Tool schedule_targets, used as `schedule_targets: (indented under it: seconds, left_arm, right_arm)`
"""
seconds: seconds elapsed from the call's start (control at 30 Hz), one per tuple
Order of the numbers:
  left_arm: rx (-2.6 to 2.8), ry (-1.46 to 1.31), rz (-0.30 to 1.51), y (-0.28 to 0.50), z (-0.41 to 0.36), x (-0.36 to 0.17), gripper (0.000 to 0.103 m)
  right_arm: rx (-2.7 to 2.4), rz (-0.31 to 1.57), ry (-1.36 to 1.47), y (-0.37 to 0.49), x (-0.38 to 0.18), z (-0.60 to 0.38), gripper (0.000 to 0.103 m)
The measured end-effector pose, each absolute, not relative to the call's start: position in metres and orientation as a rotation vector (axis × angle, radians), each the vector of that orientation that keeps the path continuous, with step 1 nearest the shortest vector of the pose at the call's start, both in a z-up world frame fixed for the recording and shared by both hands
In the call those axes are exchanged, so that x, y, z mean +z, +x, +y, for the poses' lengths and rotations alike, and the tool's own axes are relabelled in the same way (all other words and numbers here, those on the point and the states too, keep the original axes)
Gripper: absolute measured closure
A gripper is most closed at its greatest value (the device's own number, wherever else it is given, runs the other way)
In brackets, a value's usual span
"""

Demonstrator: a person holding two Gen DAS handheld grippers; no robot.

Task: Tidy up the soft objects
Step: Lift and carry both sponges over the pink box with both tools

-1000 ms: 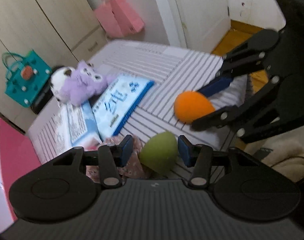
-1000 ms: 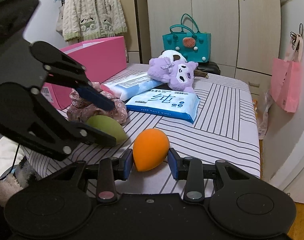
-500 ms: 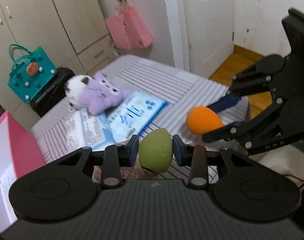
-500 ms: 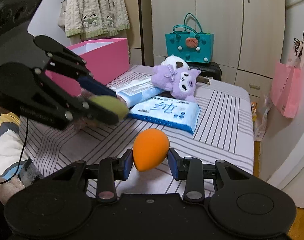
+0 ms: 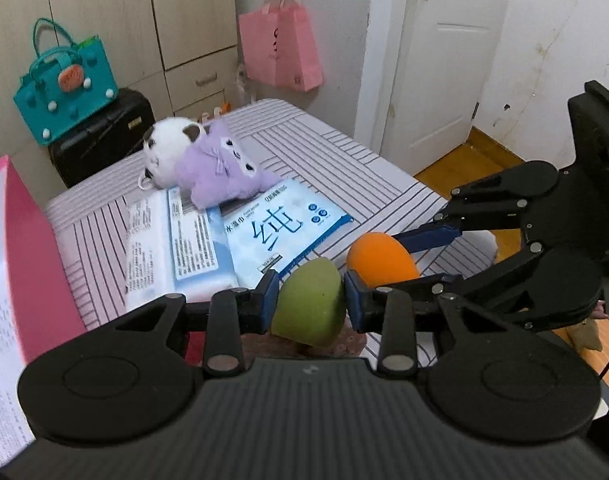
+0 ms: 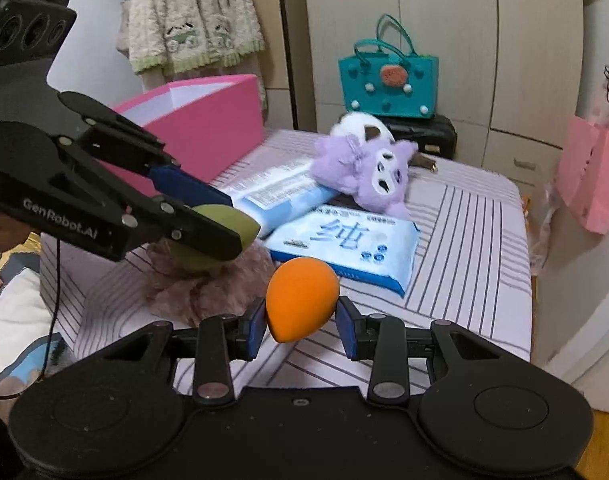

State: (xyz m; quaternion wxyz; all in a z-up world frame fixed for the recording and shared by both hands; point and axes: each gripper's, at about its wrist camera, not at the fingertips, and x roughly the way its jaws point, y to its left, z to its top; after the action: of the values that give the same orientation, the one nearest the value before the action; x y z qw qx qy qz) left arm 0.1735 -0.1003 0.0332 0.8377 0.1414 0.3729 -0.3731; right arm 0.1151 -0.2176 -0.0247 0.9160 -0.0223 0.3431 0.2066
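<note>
Presently, in the left wrist view, the left gripper (image 5: 310, 304) grasps a green egg-shaped sponge (image 5: 309, 306) between its blue pads, the jaws having just closed onto it; the sponge is lifted clear of the striped bed (image 5: 336, 148). Beside it the right gripper (image 5: 400, 256) carries an orange egg-shaped sponge (image 5: 380, 258). A pink box (image 5: 20, 248) stands open at the left edge. In the right wrist view, the right gripper (image 6: 300, 322) is clamped on the orange sponge (image 6: 302, 298), held above the bed (image 6: 476, 216); the left gripper (image 6: 224, 220) with its green sponge (image 6: 228, 220) hangs over a crumpled floral cloth (image 6: 208, 284), near the pink box (image 6: 208, 120). Judgement: the box appears the likely destination. Recommend firm but light pressure, since soft sponges deform and may squirm out, and clearing the box wall before release. A purple plush toy (image 6: 364, 170) and wet-wipe packs (image 6: 344, 248) remain unsorted.
</note>
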Motion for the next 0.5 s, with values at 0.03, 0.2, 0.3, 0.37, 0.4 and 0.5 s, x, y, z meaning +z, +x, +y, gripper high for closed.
schedule_targets:
  seconds: [0.03,0.2,0.3,0.37,0.4,0.5]
  left_arm:
    - [-0.79,0.296,0.786,0.174,-0.101,0.033,0.069]
    - [-0.796,0.293,0.784,0.171,-0.098,0.054,0.07]
    - [-0.774,0.283,0.805,0.17,-0.089,0.072,0.07]
    - [-0.752,0.26,0.818,0.171,-0.078,0.084,0.07]
    - [-0.736,0.25,0.817,0.171,-0.072,0.09,0.07]
    - [-0.675,0.239,0.778,0.169,-0.045,0.11,0.07]
  right_arm:
    - [0.427,0.713,-0.042,0.116,-0.025,-0.218,0.061]
    - [0.457,0.717,-0.061,0.119,-0.008,-0.216,0.061]
    - [0.497,0.716,-0.057,0.123,0.013,-0.212,0.061]
    - [0.53,0.717,-0.044,0.127,0.029,-0.208,0.061]
    - [0.546,0.718,-0.039,0.129,0.037,-0.205,0.061]
    - [0.587,0.71,-0.046,0.134,0.058,-0.192,0.061]
